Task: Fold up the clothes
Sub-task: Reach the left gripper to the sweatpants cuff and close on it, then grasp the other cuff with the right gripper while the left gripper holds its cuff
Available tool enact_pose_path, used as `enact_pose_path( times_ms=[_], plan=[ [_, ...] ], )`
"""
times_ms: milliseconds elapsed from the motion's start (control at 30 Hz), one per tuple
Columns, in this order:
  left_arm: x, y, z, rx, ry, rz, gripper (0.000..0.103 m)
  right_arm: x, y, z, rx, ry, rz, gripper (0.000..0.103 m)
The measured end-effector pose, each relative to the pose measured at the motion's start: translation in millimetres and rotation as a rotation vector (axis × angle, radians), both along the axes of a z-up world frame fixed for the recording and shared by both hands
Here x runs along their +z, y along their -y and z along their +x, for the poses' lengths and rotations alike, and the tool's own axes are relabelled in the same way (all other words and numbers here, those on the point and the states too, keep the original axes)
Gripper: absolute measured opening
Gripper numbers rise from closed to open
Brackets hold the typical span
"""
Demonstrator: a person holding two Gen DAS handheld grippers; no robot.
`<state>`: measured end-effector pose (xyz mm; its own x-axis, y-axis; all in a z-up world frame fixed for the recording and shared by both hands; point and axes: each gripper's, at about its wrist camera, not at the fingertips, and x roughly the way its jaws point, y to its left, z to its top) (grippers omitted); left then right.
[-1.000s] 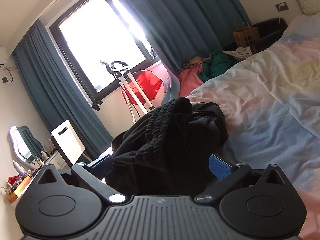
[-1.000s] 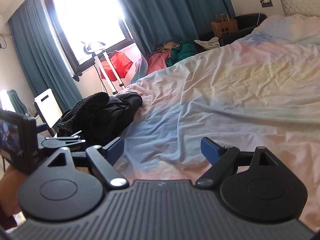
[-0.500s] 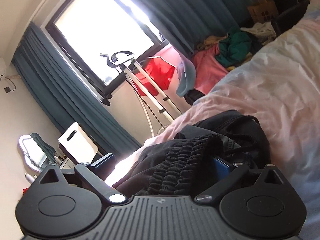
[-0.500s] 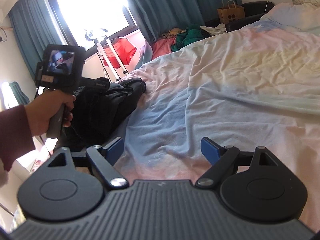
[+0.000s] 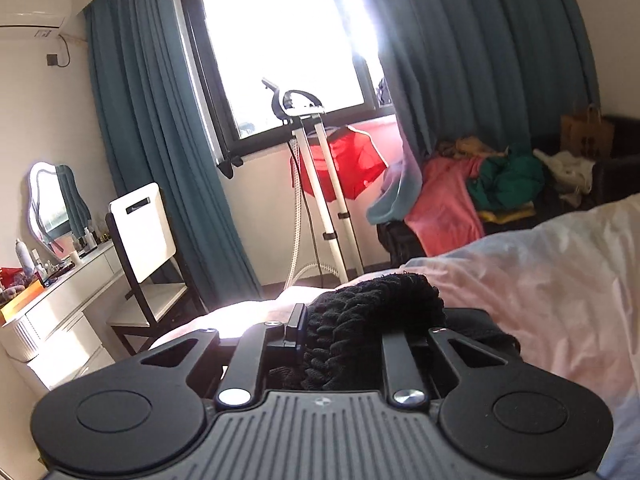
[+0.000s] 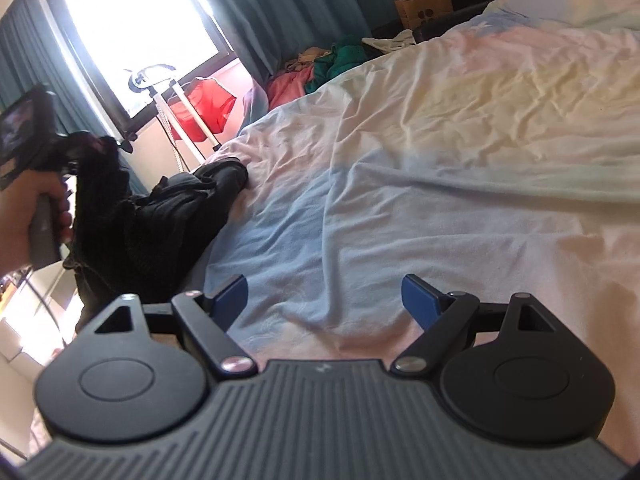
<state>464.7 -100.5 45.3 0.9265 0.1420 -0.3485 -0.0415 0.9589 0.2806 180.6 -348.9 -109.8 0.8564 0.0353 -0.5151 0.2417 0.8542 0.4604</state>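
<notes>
My left gripper is shut on the ribbed waistband of a black garment and holds it up off the bed. In the right wrist view the left gripper lifts that black garment at the bed's left edge, its lower part still lying on the bed. My right gripper is open and empty, low over the pastel bedspread, to the right of the garment.
A garment steamer stand with a red cloth stands by the window. A pile of pink and green clothes lies beyond the bed's corner. A white chair and dresser are to the left. A paper bag sits far back.
My left gripper closed on the black garment's waistband and lifted it up and to the left. The right gripper stayed open over the bedspread.
</notes>
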Motion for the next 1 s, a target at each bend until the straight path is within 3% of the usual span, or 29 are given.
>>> enact_pose_path(
  times_ms=[100, 233, 367, 467, 567, 700, 833, 1000],
  plan=[
    [33.2, -33.2, -47.8, -0.021, 0.081, -0.058, 0.013, -0.4, -7.2, 1.5, 0.019, 0.005, -0.024, 0.085],
    [74.6, -84.2, -121.2, -0.037, 0.165, -0.199, 0.01, 4.0, -21.6, -3.3, 0.056, 0.03, -0.074, 0.085],
    [85.5, -129.9, -207.0, -0.067, 0.242, -0.282, 0.01, 12.1, -35.3, -12.2, 0.1, 0.067, -0.118, 0.085],
    [66.8, -171.9, -266.7, -0.042, 0.288, -0.38, 0.01, 22.3, -52.2, -25.1, 0.157, 0.109, -0.169, 0.085],
    [28.8, -204.4, -296.3, 0.014, 0.316, -0.389, 0.01, 27.5, -77.1, -37.4, 0.238, 0.13, -0.197, 0.085],
    [-23.6, -254.8, -296.0, 0.146, 0.234, -0.513, 0.01, 23.4, -111.7, -48.7, 0.35, 0.109, -0.143, 0.085],
    [-56.0, -309.6, -292.3, 0.25, 0.141, -0.653, 0.01, 6.1, -159.0, -44.2, 0.486, 0.016, -0.154, 0.081],
    [-84.8, -342.3, -295.6, 0.308, 0.087, -0.703, 0.011, -17.2, -212.9, -25.2, 0.562, -0.05, -0.252, 0.073]
  ],
)
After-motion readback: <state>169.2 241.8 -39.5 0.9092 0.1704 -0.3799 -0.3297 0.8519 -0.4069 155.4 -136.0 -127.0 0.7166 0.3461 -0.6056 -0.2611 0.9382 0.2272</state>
